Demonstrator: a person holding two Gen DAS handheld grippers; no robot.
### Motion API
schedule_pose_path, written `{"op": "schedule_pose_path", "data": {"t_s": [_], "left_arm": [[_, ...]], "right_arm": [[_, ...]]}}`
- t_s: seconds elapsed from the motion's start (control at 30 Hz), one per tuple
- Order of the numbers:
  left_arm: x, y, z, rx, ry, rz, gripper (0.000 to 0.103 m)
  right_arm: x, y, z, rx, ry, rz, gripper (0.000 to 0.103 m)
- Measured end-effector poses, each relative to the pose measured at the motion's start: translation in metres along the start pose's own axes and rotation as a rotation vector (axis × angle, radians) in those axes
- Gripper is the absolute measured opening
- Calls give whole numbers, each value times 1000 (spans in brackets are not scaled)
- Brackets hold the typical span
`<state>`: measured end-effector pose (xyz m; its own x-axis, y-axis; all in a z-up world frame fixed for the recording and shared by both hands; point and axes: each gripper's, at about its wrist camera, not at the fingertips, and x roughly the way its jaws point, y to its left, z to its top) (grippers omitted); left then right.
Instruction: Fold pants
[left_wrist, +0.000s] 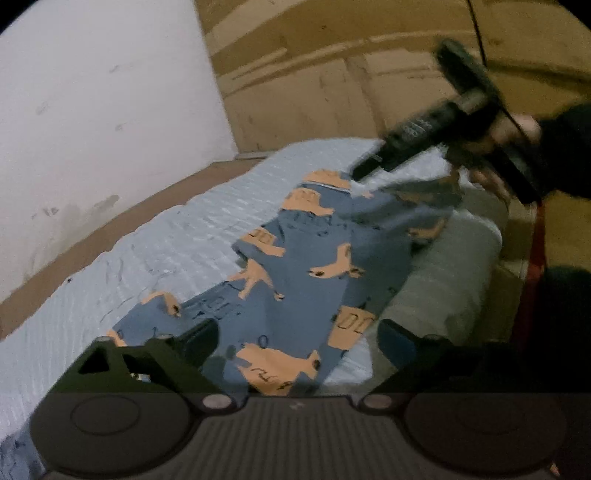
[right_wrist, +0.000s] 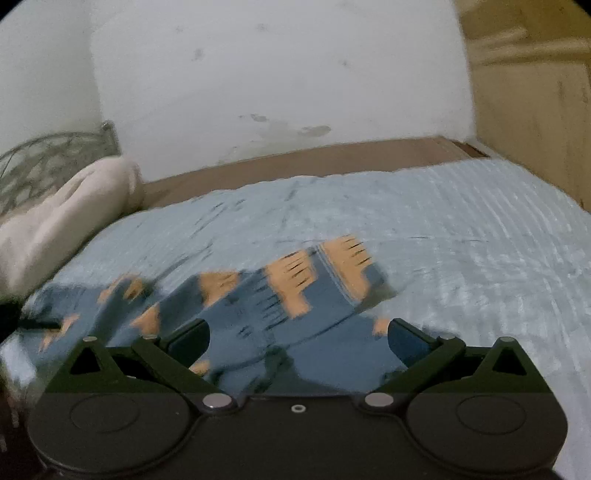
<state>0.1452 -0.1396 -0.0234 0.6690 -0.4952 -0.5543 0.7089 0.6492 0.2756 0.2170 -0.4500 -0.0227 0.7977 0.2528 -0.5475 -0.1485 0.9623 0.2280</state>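
Note:
Blue pants (left_wrist: 295, 266) with orange animal prints lie stretched on a light blue bedspread (left_wrist: 147, 251). My left gripper (left_wrist: 295, 339) is open, its fingers spread just above the near end of the pants. In the left wrist view the right gripper (left_wrist: 365, 168) hangs blurred over the far end of the pants, held by a hand. In the right wrist view my right gripper (right_wrist: 297, 336) is open above the pants (right_wrist: 258, 306), which look blurred and bunched beneath it.
A white wall (right_wrist: 277, 74) and a brown bed frame edge (right_wrist: 314, 155) run behind the bed. A white pillow (right_wrist: 62, 214) lies at the left by a metal headboard (right_wrist: 44, 158). A wooden wardrobe (left_wrist: 332, 74) stands beyond the bed.

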Motion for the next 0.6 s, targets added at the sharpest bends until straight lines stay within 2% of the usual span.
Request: {"op": "schedule_pose_path", "data": {"t_s": [0.13,0.17,0.33,0.37,0.4,0.43,0.47,0.5,0.53,0.57,0.6], "left_arm": [[8,-4,3,24,35,-5,71],[9,-3,2,25,46,-12,63],[19,1,4,22,121,-39,40],[20,2,5,15,130,-44,33],[20,4,5,10,140,-52,28],[20,5,6,8,148,-52,19],[20,6,7,7,150,-46,10],[19,8,7,1,147,-42,5],[18,10,8,-9,144,-45,1],[17,12,9,-25,139,-48,0],[15,14,10,-37,134,-45,0]], "right_arm": [[23,-30,21,87,26,-11,97],[28,-36,25,110,38,-4,96],[58,-59,36,226,108,48,85],[61,-61,36,241,113,49,77],[62,-62,36,252,115,49,63],[62,-62,36,261,120,50,55],[63,-61,37,264,125,52,40],[64,-59,40,261,125,49,27],[62,-57,41,252,121,45,21],[60,-56,43,246,115,47,6],[56,-55,46,241,101,43,6]]}}
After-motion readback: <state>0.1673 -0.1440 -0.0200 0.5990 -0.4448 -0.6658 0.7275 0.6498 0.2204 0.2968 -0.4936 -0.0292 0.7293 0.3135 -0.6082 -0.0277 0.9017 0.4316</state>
